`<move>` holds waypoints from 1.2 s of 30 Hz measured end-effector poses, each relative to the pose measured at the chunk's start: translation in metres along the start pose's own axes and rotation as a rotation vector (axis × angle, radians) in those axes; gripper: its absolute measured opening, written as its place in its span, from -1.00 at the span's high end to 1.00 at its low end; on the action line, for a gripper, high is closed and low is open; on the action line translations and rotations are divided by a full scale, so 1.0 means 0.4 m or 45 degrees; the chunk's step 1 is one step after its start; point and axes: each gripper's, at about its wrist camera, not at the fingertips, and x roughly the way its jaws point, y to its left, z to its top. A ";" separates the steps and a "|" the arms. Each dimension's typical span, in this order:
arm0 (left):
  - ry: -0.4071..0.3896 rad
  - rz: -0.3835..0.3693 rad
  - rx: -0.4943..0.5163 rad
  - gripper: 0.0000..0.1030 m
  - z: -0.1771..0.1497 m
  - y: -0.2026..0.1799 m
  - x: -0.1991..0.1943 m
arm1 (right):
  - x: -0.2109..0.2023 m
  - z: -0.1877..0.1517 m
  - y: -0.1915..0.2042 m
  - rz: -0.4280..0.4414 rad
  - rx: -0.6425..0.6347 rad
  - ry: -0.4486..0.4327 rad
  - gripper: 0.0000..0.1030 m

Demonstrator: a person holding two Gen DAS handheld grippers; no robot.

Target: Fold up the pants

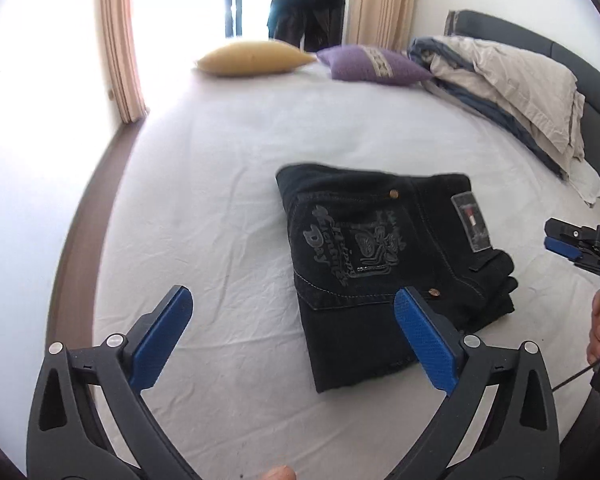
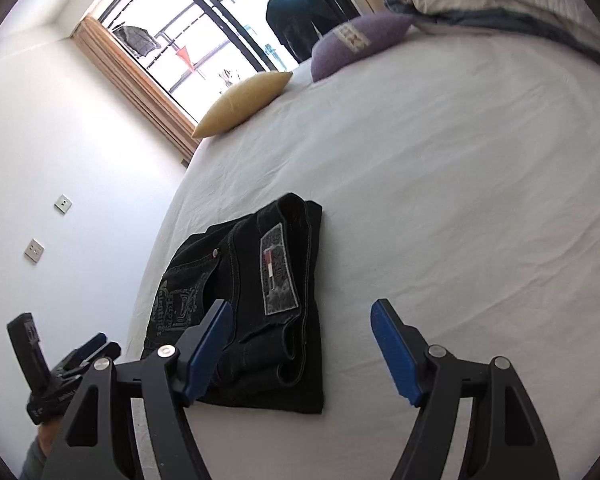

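White bedsheet [image 1: 228, 152] bears folded pants [image 1: 380, 264]; left hand-held gripper [image 1: 292, 300] and right hand-held gripper [image 2: 300, 312] hover spread, empty.

The black pants [image 1: 384, 264] lie folded in a neat pile on the white bed [image 1: 228, 184]. The left gripper [image 1: 292, 316] hangs above them with its blue fingers [image 1: 424, 348] wide apart (holding nothing).

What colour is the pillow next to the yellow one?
Purple pillow, with a pale patterned stripe; clearest in the left wrist view.
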 end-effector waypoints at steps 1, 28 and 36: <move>-0.086 0.044 0.003 -1.00 0.004 -0.028 -0.055 | -0.056 -0.011 0.034 -0.033 -0.060 -0.078 -0.54; -0.163 0.269 -0.111 -1.00 -0.056 -0.185 -0.590 | -0.571 -0.096 0.391 -0.182 -0.356 -0.424 -1.00; -0.052 0.211 -0.130 -1.00 -0.063 -0.189 -0.462 | -0.471 -0.136 0.394 -0.250 -0.359 -0.246 -1.00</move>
